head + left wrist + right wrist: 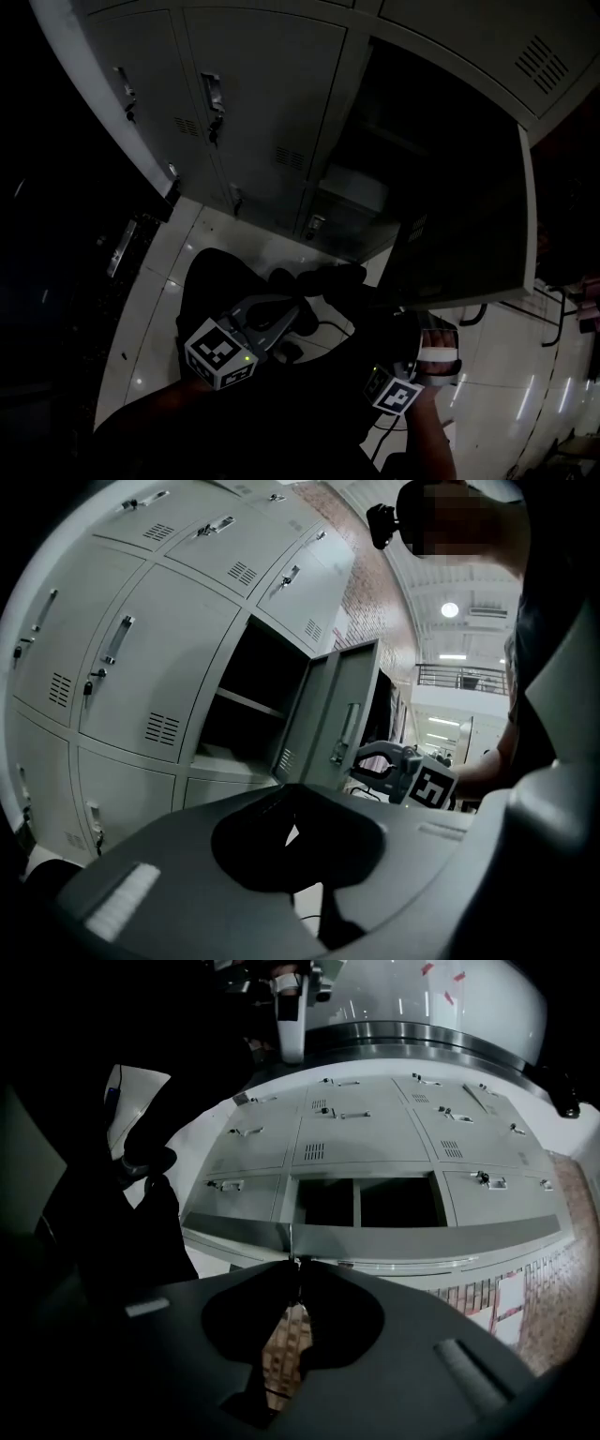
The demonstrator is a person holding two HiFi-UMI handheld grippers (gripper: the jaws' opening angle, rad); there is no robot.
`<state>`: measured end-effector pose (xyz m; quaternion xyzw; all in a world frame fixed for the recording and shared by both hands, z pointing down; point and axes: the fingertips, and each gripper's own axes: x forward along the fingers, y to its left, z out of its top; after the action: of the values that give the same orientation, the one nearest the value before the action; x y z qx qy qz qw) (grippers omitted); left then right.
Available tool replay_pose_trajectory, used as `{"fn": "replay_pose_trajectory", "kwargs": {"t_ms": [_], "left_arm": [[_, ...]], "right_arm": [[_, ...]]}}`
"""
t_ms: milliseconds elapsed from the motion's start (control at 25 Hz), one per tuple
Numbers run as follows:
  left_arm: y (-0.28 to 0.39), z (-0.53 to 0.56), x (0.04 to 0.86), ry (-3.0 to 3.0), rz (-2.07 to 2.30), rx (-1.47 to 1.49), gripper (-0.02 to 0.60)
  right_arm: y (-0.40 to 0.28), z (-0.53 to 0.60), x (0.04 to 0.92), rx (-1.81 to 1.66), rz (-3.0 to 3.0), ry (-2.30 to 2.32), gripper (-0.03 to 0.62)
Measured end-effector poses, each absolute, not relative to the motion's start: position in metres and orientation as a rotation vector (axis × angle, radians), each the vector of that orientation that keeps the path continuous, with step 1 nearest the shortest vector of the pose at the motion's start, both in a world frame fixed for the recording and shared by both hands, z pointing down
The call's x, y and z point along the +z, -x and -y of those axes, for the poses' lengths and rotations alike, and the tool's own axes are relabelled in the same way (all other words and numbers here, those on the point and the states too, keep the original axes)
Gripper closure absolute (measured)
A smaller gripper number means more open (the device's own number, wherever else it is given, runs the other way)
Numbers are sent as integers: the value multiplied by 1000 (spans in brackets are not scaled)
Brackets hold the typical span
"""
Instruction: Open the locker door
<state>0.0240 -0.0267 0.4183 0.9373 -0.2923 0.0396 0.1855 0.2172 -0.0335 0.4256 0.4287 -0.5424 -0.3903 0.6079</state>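
Locker door [459,216]: swung wide open from the grey bank, standing out over the floor at the right of the head view; vent slots low on its face.
Handle [344,731]: long and upright on the door's outer face, near the free edge.
Right gripper [436,336]: at the door's lower edge, jaws drawn almost together and pinching the thin handle.
Left gripper [314,305]: held low before the lockers, well apart from the door; tips together, empty.
Open compartment [394,141]: dark inside, one shelf [248,702] across it.
Locker bank [253,103]: grey steel, rows of doors above, below and beside the open one, all closed, each with a handle and a small vent grille.
Floor [234,239]: pale glossy tiles with dark seams, streaked with reflected light; dark cables [553,319] lying at the right.
Room: brick wall [366,592] past the end of the lockers, bright ceiling lamps [450,609], a railing [455,675] on an upper level; dim in the head view.
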Motion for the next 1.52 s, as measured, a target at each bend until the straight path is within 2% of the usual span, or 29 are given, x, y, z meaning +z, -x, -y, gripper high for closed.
{"fn": "replay_pose_trajectory", "kwargs": {"t_ms": [360,480,520,640,880,1240,1520], "left_arm": [[-28,21,418,-2650,817,132,571],[-28,20,418,-2651,813,136,571],[-29,20,418,-2654,811,137,570],[-31,19,418,-2659,804,136,569],[-30,15,414,-2668,803,140,569],[-35,13,412,-2677,786,129,569],[-28,14,406,-2688,800,109,569]], "right_arm": [[-220,20,403,-793,1410,-1114,543],[-216,3,393,-651,1584,-1217,546],[-214,-3,391,-586,1653,-1260,569],[-210,-11,389,-389,1815,-1355,562],[-220,-24,398,-201,1857,-1453,589],[-158,-23,390,108,2328,-1389,591],[-117,-5,400,199,2513,-1236,594]]}}
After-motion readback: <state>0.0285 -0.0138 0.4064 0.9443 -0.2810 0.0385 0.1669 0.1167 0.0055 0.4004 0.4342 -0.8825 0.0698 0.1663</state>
